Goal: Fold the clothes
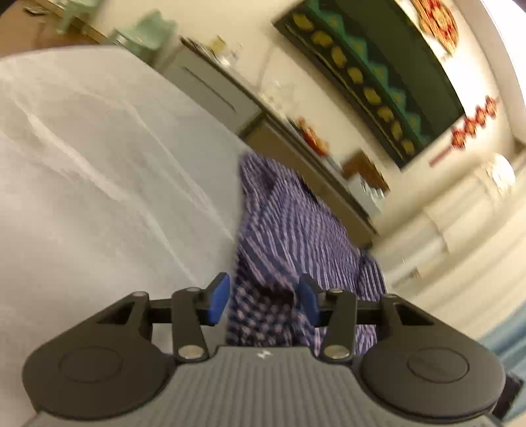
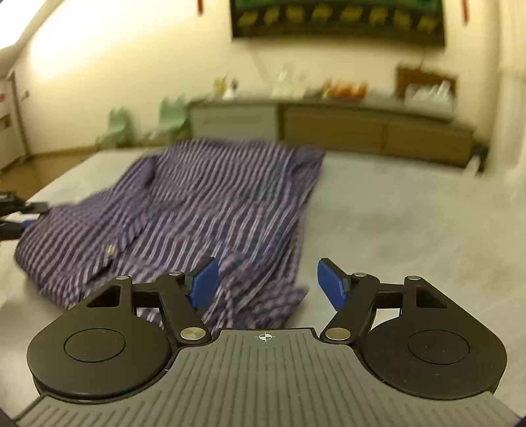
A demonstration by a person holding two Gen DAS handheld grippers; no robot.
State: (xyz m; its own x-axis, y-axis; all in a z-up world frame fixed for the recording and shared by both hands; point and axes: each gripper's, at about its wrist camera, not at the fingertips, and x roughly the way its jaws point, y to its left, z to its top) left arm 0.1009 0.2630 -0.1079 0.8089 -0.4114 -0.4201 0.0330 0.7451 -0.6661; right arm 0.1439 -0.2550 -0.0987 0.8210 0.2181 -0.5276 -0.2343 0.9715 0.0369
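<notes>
A purple striped shirt (image 2: pixel 203 203) lies loosely spread on the grey-white covered table (image 2: pixel 394 223). In the left wrist view the shirt (image 1: pixel 296 230) runs away from my left gripper (image 1: pixel 264 300), whose blue pads (image 1: pixel 218 299) stand apart with shirt cloth between them; the view is tilted and blurred. My right gripper (image 2: pixel 268 284) is open, its blue pads (image 2: pixel 330 284) wide apart over the shirt's near edge. The left gripper (image 2: pixel 19 216) shows at the shirt's left edge in the right wrist view.
A long low cabinet (image 2: pixel 361 128) with bottles and small items stands along the far wall under a dark green framed picture (image 2: pixel 338 19). Pale green chairs (image 2: pixel 171 118) stand behind the table at left. Curtains (image 1: pixel 460 236) hang at right in the left wrist view.
</notes>
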